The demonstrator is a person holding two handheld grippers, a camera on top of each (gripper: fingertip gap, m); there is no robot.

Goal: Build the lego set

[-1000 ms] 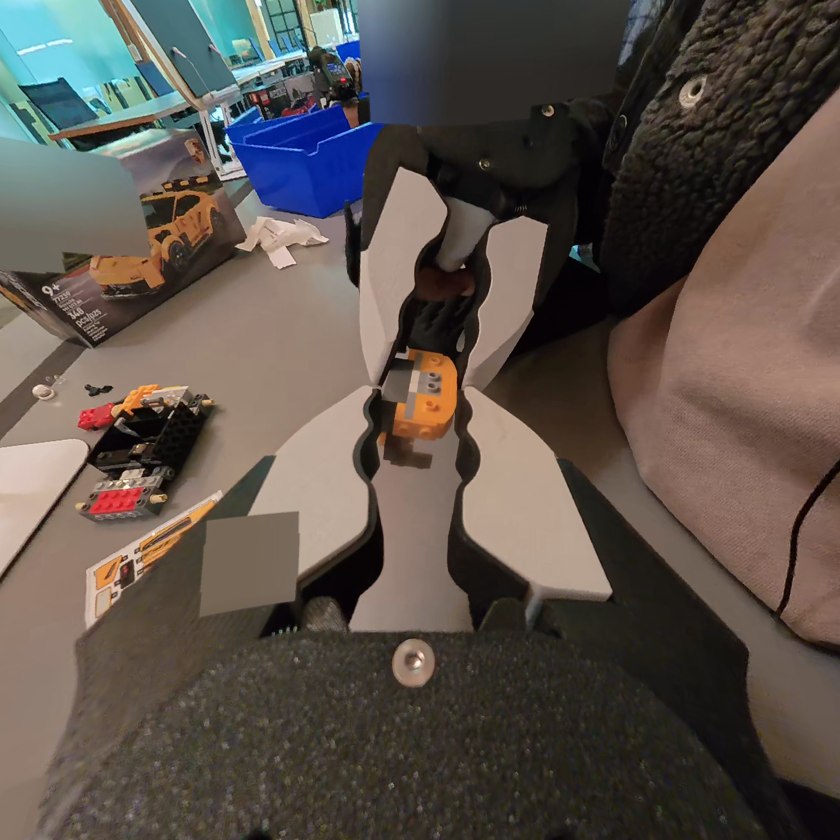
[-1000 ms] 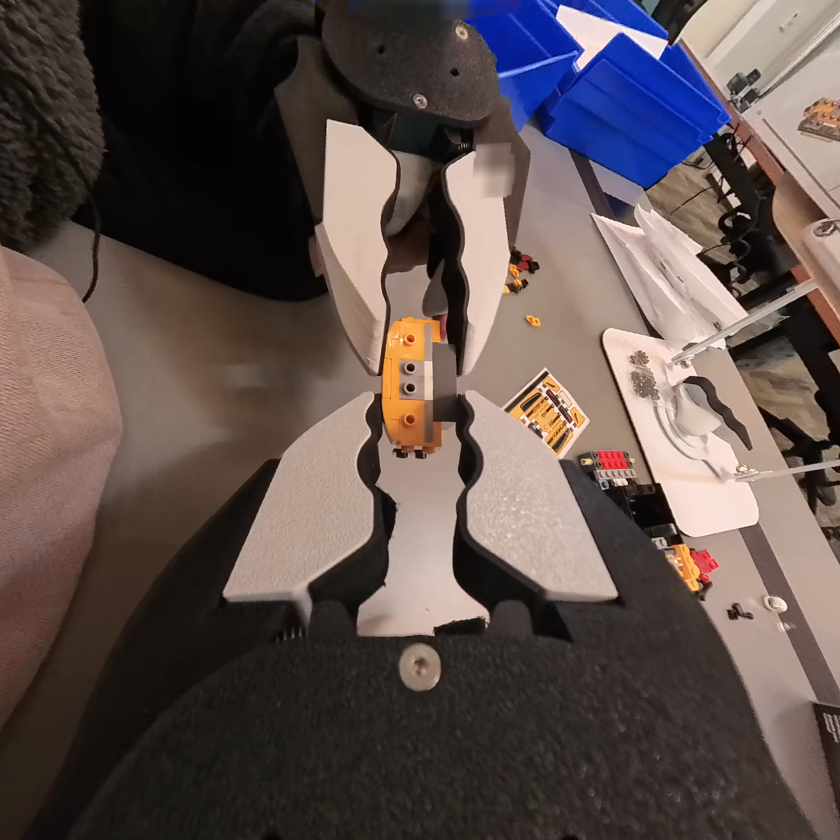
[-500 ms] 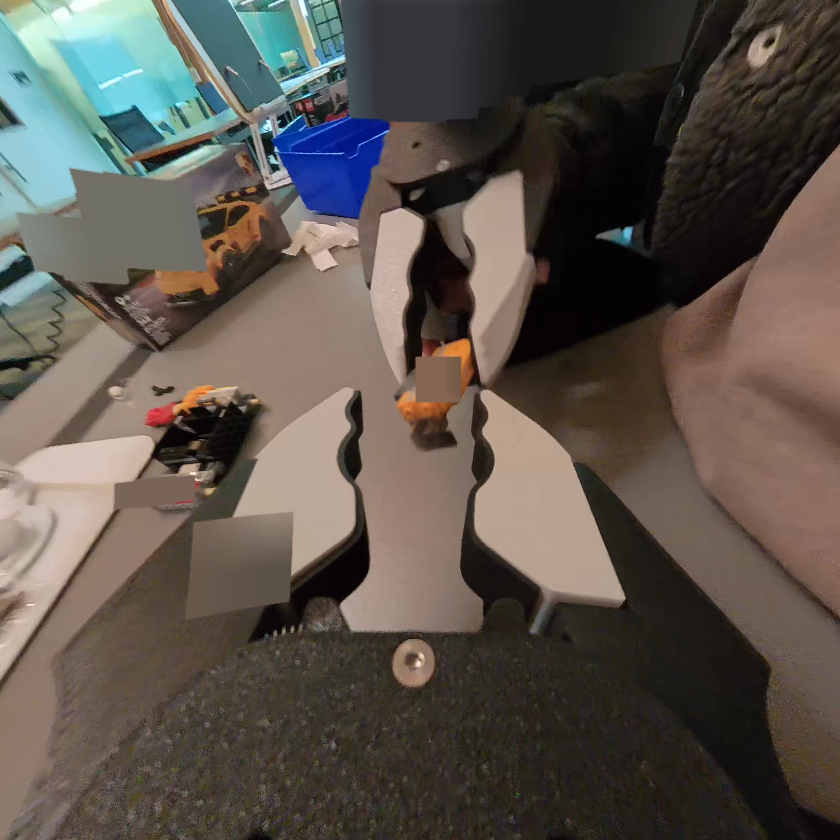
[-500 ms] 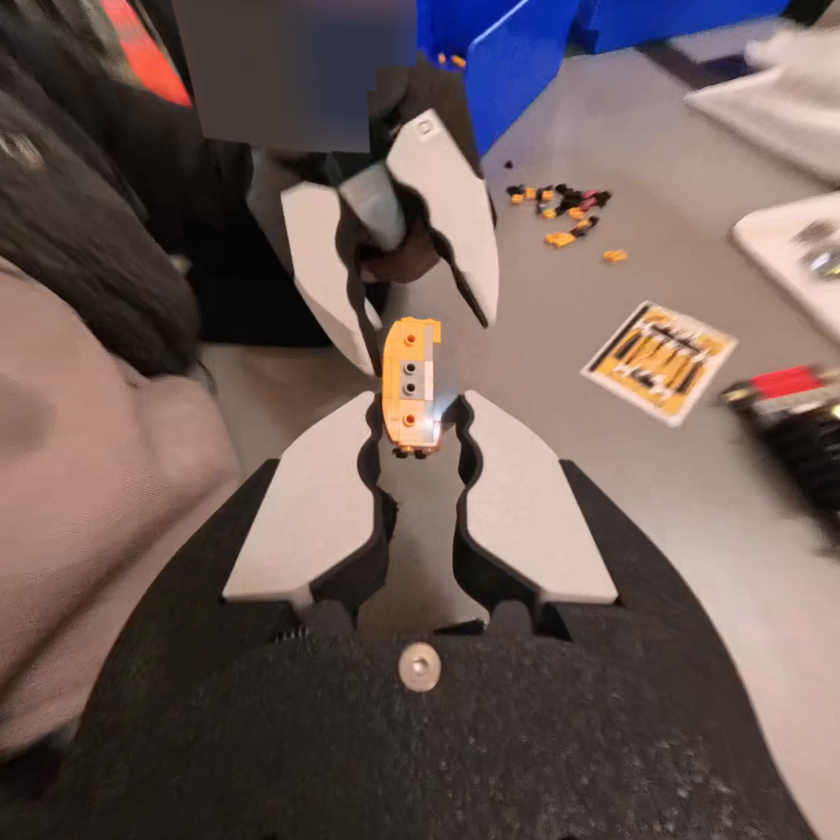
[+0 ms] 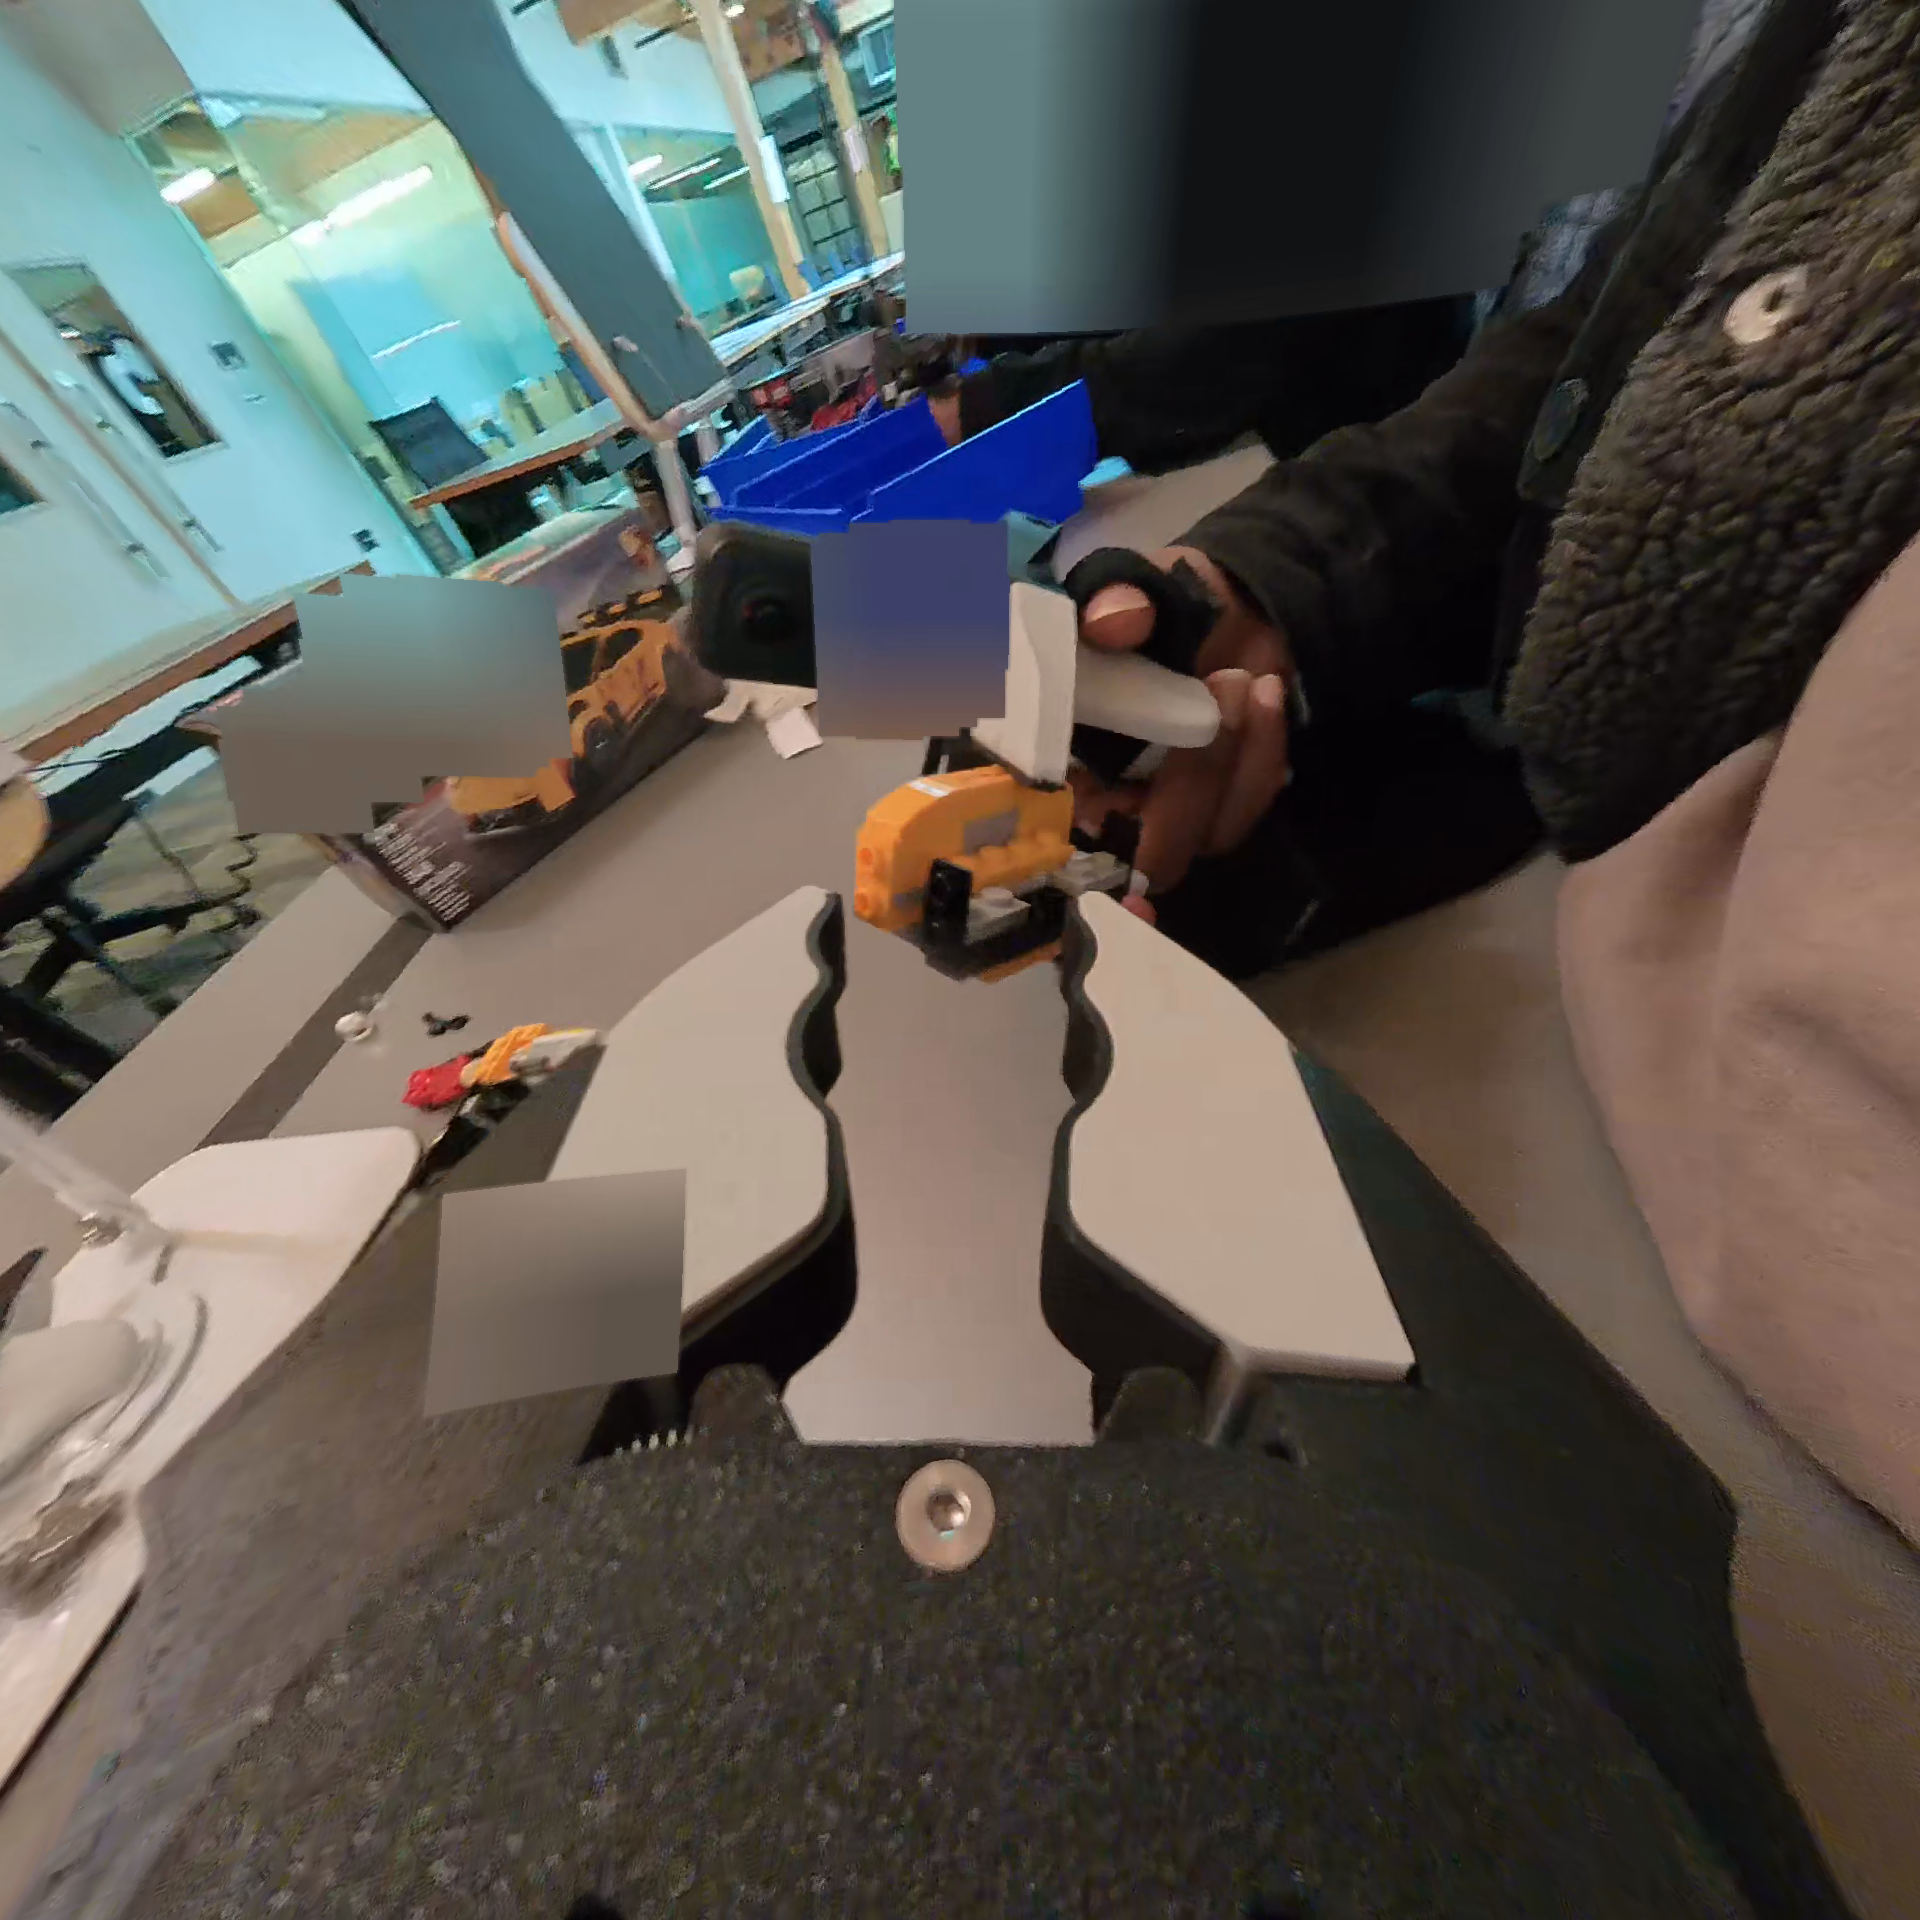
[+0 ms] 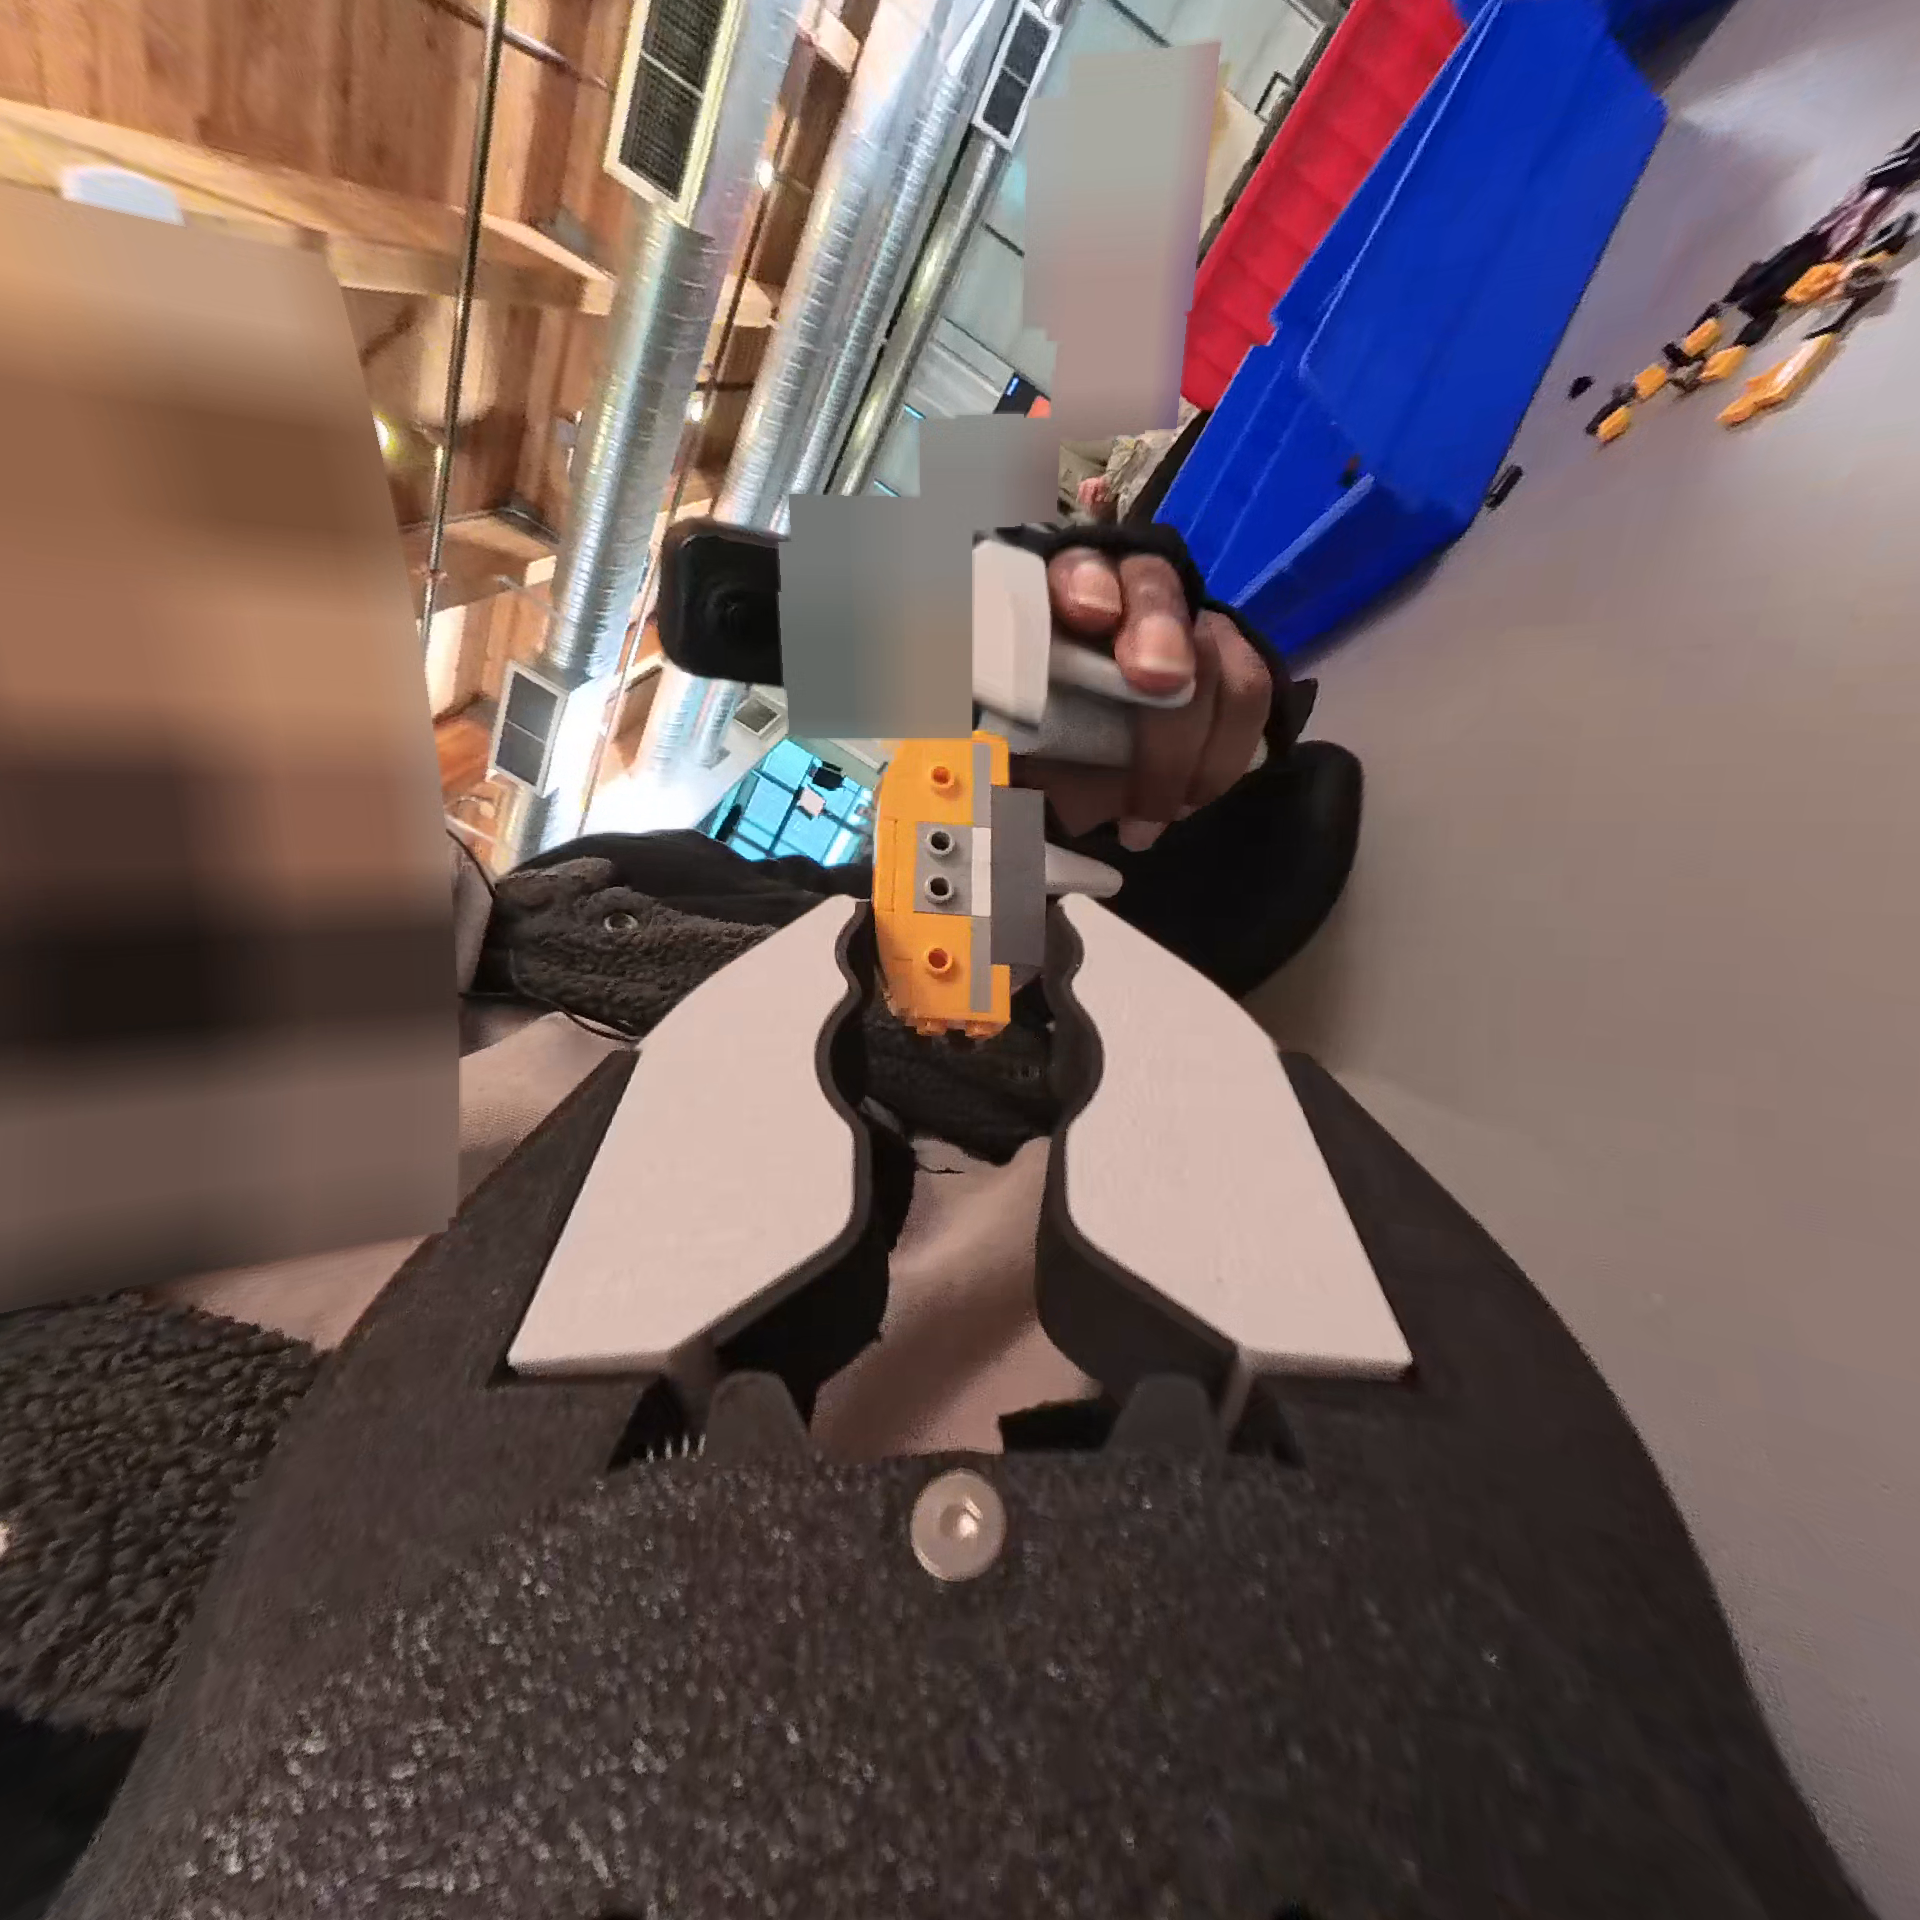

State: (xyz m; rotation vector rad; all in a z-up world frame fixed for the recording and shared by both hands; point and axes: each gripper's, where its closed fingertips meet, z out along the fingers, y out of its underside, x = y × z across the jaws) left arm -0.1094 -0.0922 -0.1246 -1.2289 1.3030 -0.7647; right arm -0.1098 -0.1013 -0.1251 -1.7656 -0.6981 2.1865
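An orange lego piece with grey and black parts underneath is held in the air above a grey table, close to the person's body.

My right gripper pinches the piece between its fingertips. From its camera the piece stands on end, showing two grey studs between two orange ones.

My left gripper faces it from the other side with its fingers spread wide. The piece sits just at their tips. I cannot tell whether either tip touches it.

In the left wrist view, one white finger of the right gripper comes down onto the top of the piece. A gloved hand grips the handle behind it.

To the left on the table lie loose bricks, red, orange and black, beside a white tray. Farther back stands the set's box, showing a yellow car. Blue bins stand behind it.

In the right wrist view, which is tilted steeply, more small orange and black parts lie scattered on the table near the bins.

A dark fleece jacket fills the right edge of the left wrist view.
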